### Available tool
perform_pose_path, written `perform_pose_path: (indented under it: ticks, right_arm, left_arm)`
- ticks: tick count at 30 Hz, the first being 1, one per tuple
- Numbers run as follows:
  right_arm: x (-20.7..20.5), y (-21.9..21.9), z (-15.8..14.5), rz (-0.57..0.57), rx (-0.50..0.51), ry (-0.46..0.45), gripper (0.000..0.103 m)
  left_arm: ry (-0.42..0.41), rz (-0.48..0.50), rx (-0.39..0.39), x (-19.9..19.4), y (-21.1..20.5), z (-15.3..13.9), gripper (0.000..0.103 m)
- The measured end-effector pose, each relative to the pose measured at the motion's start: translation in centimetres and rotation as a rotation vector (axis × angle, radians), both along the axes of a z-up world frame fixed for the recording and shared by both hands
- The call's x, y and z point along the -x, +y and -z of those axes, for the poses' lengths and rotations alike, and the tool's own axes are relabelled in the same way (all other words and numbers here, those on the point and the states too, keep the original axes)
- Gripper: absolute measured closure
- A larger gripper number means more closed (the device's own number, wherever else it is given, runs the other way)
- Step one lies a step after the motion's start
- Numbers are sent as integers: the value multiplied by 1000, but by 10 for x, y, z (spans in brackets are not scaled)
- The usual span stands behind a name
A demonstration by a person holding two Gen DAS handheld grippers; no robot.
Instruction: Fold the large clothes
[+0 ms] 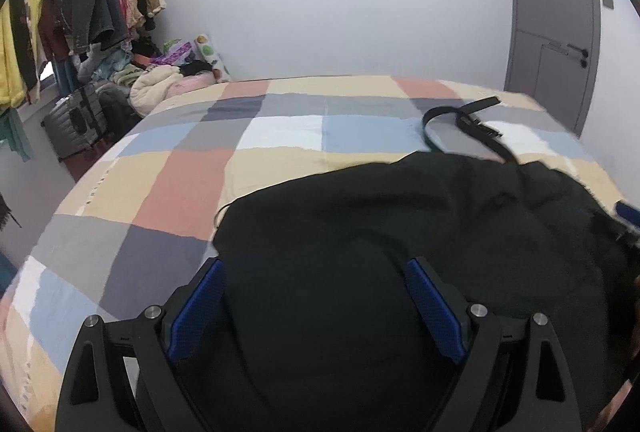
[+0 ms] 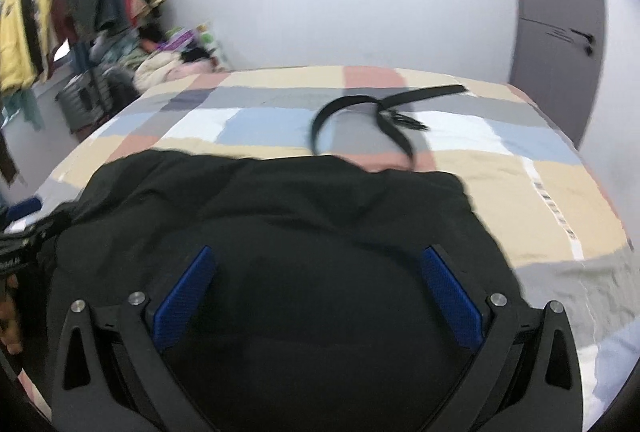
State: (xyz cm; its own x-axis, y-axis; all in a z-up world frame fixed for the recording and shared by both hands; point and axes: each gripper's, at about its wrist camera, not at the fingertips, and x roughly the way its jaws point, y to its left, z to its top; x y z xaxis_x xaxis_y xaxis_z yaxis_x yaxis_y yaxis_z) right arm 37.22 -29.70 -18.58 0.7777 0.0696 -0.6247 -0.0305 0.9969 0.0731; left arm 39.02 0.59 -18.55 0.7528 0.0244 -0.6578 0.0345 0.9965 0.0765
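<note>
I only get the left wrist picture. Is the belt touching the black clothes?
Observer: From the right wrist view, the belt runs down to the far edge of the black garment; whether they touch is too blurred to tell.
Operator: Is the other grabber open?
Observer: Yes, the right gripper has its fingers spread wide, over the garment.
Operator: What's on the bed past the clothes on that side?
Observer: Bare checked bedsheet, with a white strip bearing dark marks.
</note>
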Motion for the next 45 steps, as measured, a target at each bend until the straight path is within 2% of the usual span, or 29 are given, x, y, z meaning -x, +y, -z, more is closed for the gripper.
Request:
perform_pose_path:
  ticks: [5,10,17,21,23,26,29,32,38,41,45]
  right_arm:
    - [-12,-14,23,8,-6,65,0]
    - [-19,-6,39,-24,14,80,0]
    - [-20,-12,41,-20,-16,86,0]
    - [-17,-9,31,8,-7,75,0]
    - [-11,-6,22,-7,-40,52,0]
    - [-1,1,7,-7,-88,26,0]
    - [17,12,-13,-16,-85,-39,0]
    - [36,19,-34,-29,-80,-63,0]
    - [91,18,-104,-45,-96,-169,0]
    - [118,19,-136,-65,-109,-218,0]
    - [155,23,-174,-69,-81,-278,0]
  left_arm:
    - [29,-6,36,-6,11,14,10]
    - [33,-7,39,-11,9,28,10]
    - [23,-13,29,-11,6,29,10]
    - [15,-29,19,-8,6,20,10]
    - [15,-28,24,-6,6,12,11]
    - [-10,-33,41,5,7,-8,11]
    - [-42,-36,42,20,7,-32,10]
    - [-78,-19,53,42,4,-68,10]
    - [-226,6,56,119,-6,-153,9]
    - [-296,25,35,159,-15,-183,6]
    - [-349,63,57,202,-20,-206,6]
